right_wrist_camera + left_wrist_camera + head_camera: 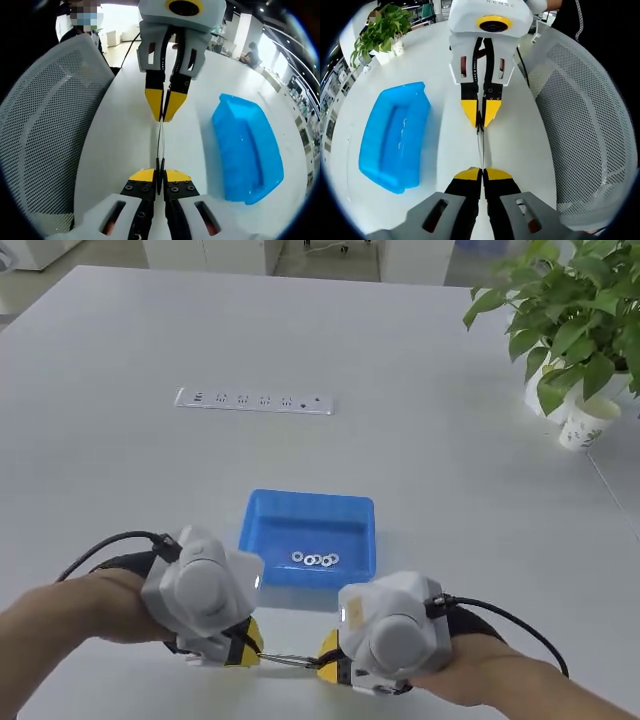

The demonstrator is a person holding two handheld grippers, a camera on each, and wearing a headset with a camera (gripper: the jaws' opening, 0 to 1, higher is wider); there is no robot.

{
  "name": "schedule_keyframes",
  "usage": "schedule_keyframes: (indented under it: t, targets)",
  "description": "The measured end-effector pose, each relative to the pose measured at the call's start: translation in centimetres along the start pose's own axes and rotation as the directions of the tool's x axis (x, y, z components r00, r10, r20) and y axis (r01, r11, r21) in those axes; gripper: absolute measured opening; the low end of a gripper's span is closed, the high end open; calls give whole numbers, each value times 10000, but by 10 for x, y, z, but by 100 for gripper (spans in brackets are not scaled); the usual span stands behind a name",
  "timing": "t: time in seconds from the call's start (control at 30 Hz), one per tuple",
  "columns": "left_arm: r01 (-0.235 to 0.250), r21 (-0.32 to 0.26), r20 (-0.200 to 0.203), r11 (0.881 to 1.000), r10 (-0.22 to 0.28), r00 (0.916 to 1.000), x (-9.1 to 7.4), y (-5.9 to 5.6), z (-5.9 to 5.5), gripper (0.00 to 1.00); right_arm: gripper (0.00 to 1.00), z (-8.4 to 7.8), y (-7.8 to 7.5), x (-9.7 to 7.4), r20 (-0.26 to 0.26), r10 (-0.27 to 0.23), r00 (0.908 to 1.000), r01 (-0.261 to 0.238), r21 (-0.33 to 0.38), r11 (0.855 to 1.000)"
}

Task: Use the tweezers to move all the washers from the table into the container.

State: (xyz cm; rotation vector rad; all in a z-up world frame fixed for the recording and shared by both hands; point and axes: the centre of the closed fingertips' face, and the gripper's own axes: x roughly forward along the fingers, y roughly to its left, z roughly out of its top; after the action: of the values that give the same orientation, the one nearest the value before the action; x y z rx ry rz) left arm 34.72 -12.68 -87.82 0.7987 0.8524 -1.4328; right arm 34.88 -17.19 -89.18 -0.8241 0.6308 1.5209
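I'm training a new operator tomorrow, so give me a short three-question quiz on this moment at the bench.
1. True or false: the small metal washers lie inside the blue plastic container.
2. Multiple choice: the left hand-held gripper and the right hand-held gripper are
A) both open
B) both shut on the thin metal tweezers, one at each end
C) each holding a washer
3. One word: seen from the person, is the white power strip nearer or farther than the container?

Key: 1 true; 2 B; 3 farther.
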Motion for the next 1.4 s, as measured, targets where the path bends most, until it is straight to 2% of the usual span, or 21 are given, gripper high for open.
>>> schedule_keyframes:
  t: [0.43,1.13,1.4]
  targets:
    - [31,-138,-411,9999,-36,9991,8,-3,-13,6,10,3,0,3,125,152,9998,-152,-8,9999]
    - [54,-392,-388,9992,-69,9992,7,-2,-15,9,14,4,0,3,25,323,9995,-324,414,9986]
    - [-176,-582,-357,9981,156,9992,1,0,-17,13,22,0,-1,-3,-15,193,9998,-191,590,9981]
